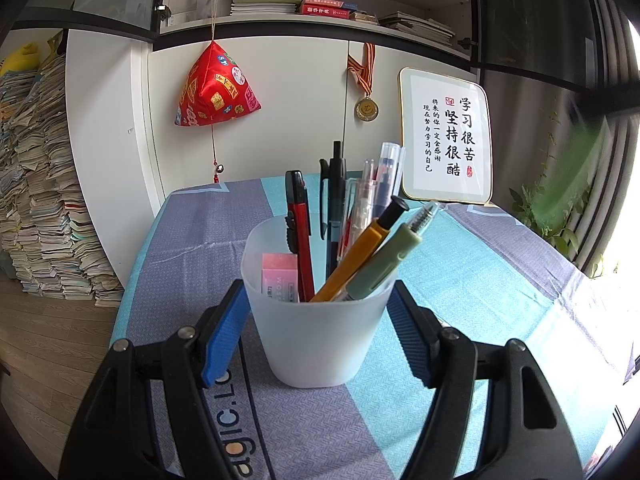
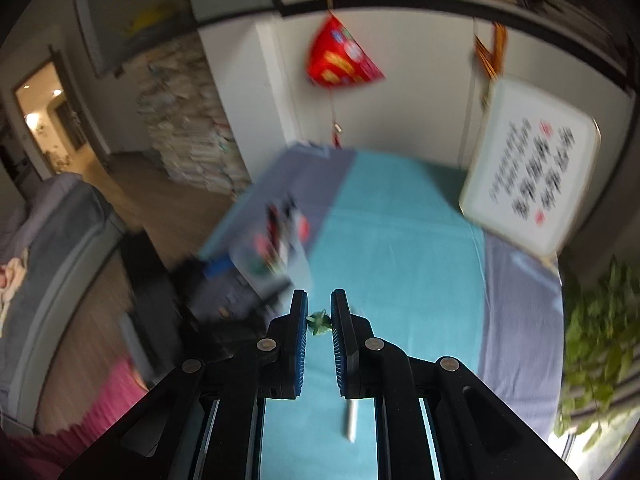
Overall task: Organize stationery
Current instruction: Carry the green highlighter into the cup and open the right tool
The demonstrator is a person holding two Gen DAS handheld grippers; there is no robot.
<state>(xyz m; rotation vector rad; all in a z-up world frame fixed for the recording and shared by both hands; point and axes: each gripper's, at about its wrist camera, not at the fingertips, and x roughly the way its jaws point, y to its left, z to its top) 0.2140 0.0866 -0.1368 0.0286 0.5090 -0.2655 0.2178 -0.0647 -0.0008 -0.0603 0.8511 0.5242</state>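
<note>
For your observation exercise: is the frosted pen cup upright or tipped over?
Upright. The frosted pen cup stands on its base on the tablecloth, pens sticking up from its open top.

A table (image 1: 472,280) carries everything, covered by a cloth (image 1: 208,224) in grey-purple and turquoise bands. Directly on it stands 1 frosted plastic cup (image 1: 316,340) near the front, and 1 framed sign (image 1: 446,136) stands upright at the far right edge.

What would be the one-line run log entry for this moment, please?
left tool: shut on cup | right tool: shut on green pen | cup: holds pens, eraser
</note>
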